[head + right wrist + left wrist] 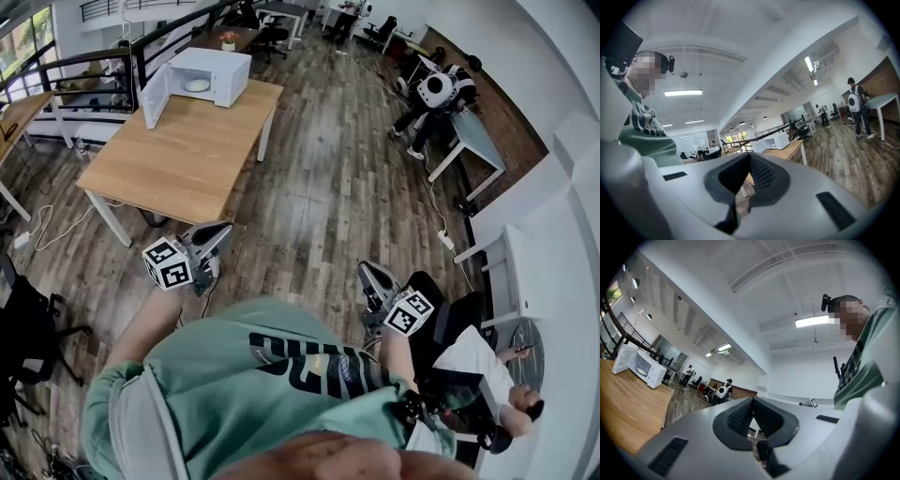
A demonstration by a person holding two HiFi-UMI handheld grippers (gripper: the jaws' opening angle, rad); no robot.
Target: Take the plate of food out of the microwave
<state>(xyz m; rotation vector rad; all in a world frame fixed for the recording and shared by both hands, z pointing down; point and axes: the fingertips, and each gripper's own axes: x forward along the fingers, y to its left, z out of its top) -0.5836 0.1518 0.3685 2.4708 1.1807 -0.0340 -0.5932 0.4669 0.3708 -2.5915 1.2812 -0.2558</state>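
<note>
A light wooden table (178, 155) stands at eleven o'clock on plank flooring (347, 187); a person (414, 117) wearing a white backpack (434, 90) stands beside a desk (478, 136) at two o'clock.

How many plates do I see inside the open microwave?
1. The plate lies inside the microwave, whose door stands open, at the table's far end. More may be hidden.

Plate (197, 85) — white, inside open microwave (221, 60)
</note>
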